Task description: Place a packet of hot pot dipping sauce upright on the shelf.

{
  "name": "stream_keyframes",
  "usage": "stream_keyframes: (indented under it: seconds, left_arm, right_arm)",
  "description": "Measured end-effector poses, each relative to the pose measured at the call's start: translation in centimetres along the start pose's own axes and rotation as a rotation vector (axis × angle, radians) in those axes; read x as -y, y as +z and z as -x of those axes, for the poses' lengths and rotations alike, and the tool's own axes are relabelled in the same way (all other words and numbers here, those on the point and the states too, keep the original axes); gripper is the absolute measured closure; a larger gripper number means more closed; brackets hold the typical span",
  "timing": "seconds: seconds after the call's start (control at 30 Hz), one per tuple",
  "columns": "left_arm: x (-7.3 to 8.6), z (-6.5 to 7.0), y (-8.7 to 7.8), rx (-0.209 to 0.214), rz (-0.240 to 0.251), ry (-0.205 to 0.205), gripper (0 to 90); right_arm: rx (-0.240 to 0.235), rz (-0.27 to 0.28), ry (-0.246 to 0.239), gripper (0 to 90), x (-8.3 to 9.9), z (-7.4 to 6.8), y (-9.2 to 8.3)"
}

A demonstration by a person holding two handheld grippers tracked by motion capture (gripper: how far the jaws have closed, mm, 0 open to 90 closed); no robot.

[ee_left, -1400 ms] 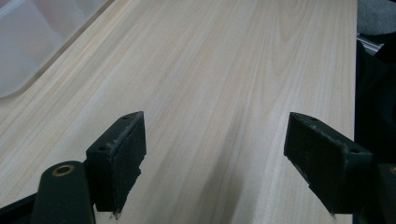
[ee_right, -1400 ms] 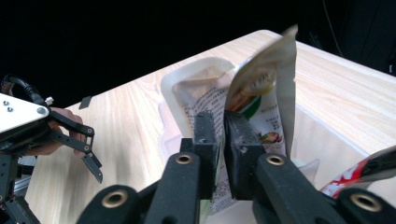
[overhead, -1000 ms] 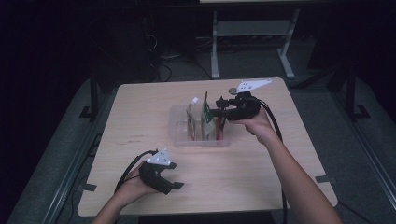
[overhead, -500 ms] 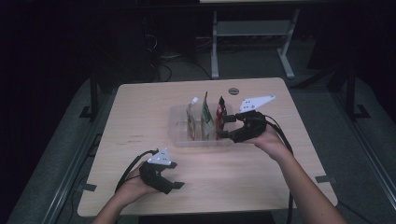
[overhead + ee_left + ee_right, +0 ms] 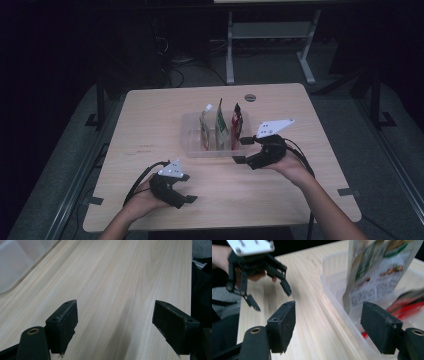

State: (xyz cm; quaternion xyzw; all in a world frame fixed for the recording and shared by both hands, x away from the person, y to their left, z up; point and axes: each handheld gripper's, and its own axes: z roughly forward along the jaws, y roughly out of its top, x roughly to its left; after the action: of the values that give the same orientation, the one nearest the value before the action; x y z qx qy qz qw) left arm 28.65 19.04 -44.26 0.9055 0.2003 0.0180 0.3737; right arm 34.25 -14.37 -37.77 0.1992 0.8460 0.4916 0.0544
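Tabletop [image 5: 150,125] scene — right hand-held gripper [image 5: 245,150] gaping beside tub [image 5: 192,150].

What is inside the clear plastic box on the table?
The clear plastic box holds three upright pouches: two greenish pouches and a red pouch. Their lower parts are blurred behind the wall.

In the right gripper view the green pouch [image 5: 374,272] is cut off by the top edge, its print too blurred to read, and the clear tub [image 5: 337,302] runs out at the right and bottom edges. The red pouch [image 5: 409,305] at the right edge is half hidden behind one black pad, and the bench [image 5: 312,322] smears with motion. In the left gripper view only a pale, blurred corner of the tub [image 5: 17,262] shows at upper left.
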Motion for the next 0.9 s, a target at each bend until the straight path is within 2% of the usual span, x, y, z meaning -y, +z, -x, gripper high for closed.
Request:
stream_keyframes:
  seconds: [0.3,0.6,0.9]
  left_arm:
    - [0.2,0.1,0.0,0.005,-0.003,0.007,19.9]
    - [0.2,0.2,0.0,0.007,-0.006,0.006,19.9]
    - [0.4,0.3,0.4,0.015,-0.040,0.025,20.0]
  right_arm:
    - [0.021,-0.040,-0.007,26.2,2.2,-1.1,-0.4]
    - [0.040,-0.064,0.021,24.0,4.5,-1.7,-0.9]
    - [0.078,-0.108,0.028,20.1,6.7,-2.3,-0.6]
